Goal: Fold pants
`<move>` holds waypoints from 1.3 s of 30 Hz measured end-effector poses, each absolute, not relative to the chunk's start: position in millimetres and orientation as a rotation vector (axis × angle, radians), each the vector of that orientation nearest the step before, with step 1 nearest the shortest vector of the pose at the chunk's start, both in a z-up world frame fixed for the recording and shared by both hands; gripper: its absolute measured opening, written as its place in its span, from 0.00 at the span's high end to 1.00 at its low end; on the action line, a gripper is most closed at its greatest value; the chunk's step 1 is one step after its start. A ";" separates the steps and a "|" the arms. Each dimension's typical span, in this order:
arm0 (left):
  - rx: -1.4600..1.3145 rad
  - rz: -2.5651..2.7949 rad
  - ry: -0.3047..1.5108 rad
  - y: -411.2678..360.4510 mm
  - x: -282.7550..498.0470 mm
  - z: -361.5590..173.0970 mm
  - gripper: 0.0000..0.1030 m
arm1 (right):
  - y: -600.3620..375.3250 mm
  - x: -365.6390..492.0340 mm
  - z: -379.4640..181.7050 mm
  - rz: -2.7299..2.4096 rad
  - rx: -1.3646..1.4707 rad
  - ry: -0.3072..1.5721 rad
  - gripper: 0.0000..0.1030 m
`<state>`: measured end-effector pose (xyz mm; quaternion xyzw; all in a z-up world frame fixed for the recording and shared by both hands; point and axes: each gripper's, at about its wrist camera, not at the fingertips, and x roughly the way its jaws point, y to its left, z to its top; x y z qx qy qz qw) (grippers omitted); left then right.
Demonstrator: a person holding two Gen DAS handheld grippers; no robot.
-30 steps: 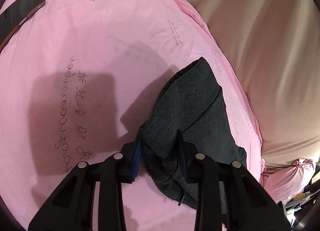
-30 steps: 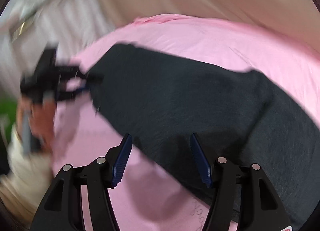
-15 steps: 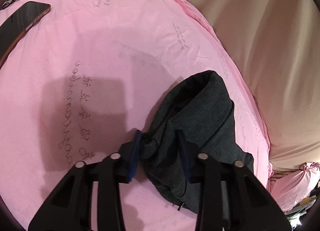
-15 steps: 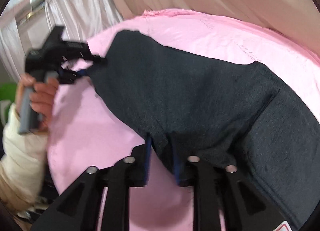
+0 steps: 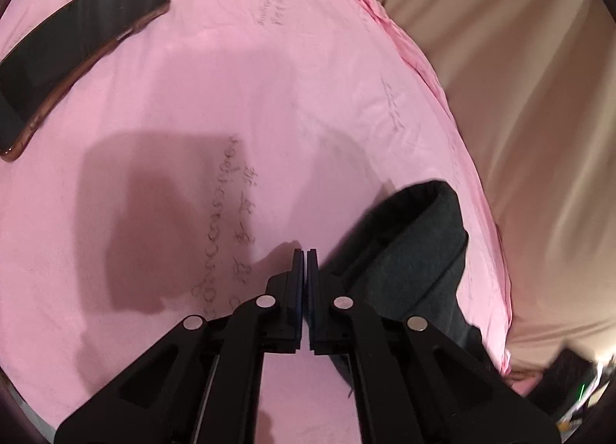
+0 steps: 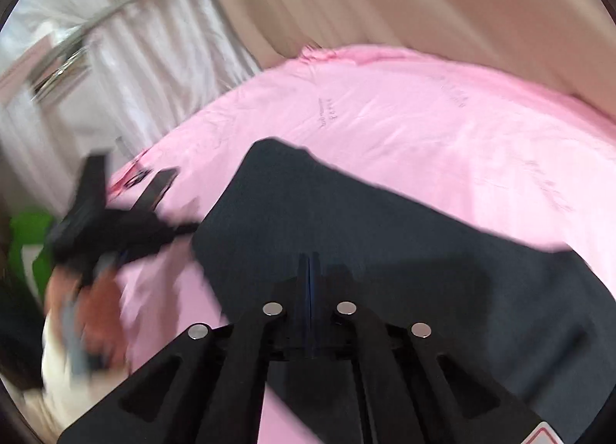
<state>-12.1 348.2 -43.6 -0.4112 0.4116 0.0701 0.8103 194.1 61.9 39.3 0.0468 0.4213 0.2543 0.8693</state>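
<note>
On the pink sheet (image 5: 238, 105) lay dark pants (image 6: 404, 251). Left gripper (image 5: 305, 251), jaws pressed together, sat just left of them; right gripper (image 6: 310, 257), jaws together, hovered above the pants.

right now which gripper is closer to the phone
left. the phone lies on the pink sheet ahead and left of the left gripper. the right gripper is over the pants, beyond the left one from the phone.
</note>
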 end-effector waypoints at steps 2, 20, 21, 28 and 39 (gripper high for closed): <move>-0.796 0.117 0.872 338.9 -15.4 -34.0 0.95 | 96.4 229.8 18.9 0.525 0.050 0.965 1.00; -0.916 0.010 0.881 302.8 7.3 -50.0 0.77 | -41.2 132.2 36.8 0.399 0.418 0.805 0.74; -0.910 0.031 0.875 300.2 7.6 -46.0 0.78 | -56.6 118.2 36.9 0.370 0.431 0.786 0.74; -0.492 -0.143 0.643 161.7 -26.5 89.7 0.79 | -174.7 23.5 36.6 0.084 0.480 0.693 0.71; -0.057 -0.533 0.906 -101.4 -63.9 30.0 0.38 | -271.2 -67.5 16.0 -0.028 0.633 0.635 0.52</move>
